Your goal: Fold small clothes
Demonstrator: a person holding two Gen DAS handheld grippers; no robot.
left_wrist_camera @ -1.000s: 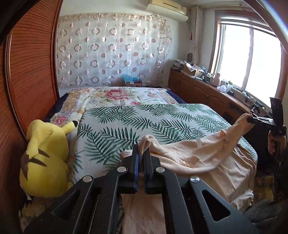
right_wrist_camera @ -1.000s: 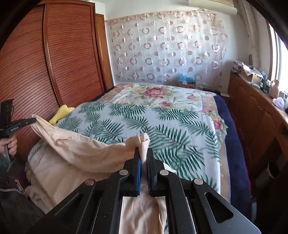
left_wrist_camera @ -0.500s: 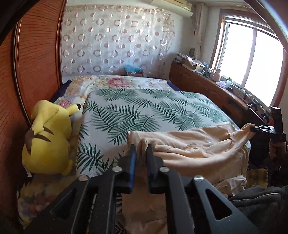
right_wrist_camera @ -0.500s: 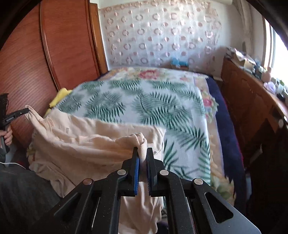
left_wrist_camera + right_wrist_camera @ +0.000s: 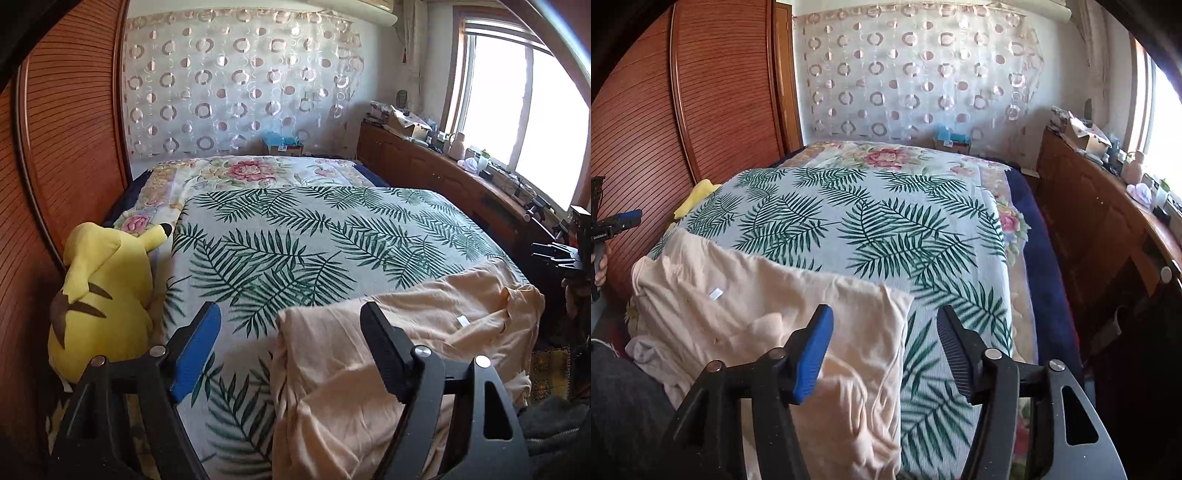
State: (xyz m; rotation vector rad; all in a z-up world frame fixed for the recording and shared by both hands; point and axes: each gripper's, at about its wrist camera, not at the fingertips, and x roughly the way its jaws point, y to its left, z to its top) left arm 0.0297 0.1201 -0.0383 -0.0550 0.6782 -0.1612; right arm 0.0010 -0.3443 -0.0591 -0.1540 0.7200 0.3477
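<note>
While both agape — peach garment (image 5: 388,369) beneath, seemingly untouched.

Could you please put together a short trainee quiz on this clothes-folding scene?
1. True or false: the left gripper is clamped on the peach garment.
2. Which toy lies by the wardrobe? A. yellow plush B. brown bear C. doll
3. Fill in: the garment lies on a bedspread printed with green ____.

Key: 1 false, both it and the right gripper stand open; 2 A; 3 leaves.
</note>
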